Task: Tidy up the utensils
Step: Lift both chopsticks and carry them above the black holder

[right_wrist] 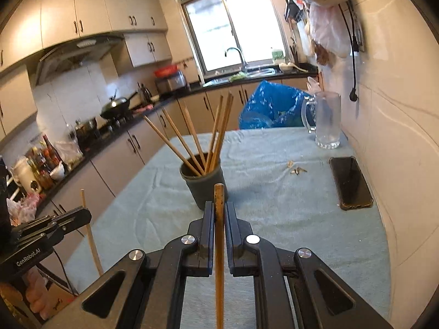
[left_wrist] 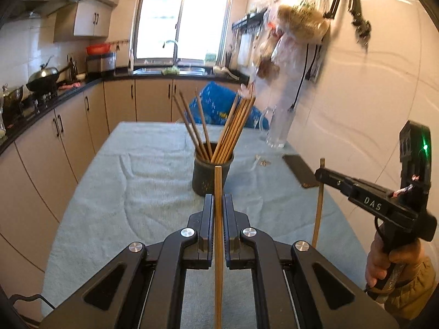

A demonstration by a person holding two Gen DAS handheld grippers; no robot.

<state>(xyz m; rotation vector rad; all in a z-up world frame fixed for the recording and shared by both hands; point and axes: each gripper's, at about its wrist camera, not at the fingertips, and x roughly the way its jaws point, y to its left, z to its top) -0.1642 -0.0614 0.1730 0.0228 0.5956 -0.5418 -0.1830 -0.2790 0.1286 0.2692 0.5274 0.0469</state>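
Observation:
My left gripper [left_wrist: 218,200] is shut on a wooden chopstick [left_wrist: 218,181] that stands upright between its fingers. My right gripper [right_wrist: 219,208] is likewise shut on another chopstick [right_wrist: 219,192]. Straight ahead on the light blue cloth stands a dark cup [left_wrist: 211,175] [right_wrist: 204,182] holding several chopsticks that fan outward. Each gripper is a short way in front of the cup, above the cloth. The right gripper [left_wrist: 319,174] with its chopstick [left_wrist: 319,205] shows at the right of the left wrist view; the left gripper [right_wrist: 86,216] with its chopstick [right_wrist: 90,235] shows at the lower left of the right wrist view.
A black phone [right_wrist: 349,182] [left_wrist: 300,170] lies near the wall on the right. A glass mug [right_wrist: 326,119] [left_wrist: 275,128] stands behind it, with small scraps [right_wrist: 296,168] on the cloth. A blue bag [right_wrist: 271,107] sits past the table's far end. Kitchen counters run along the left.

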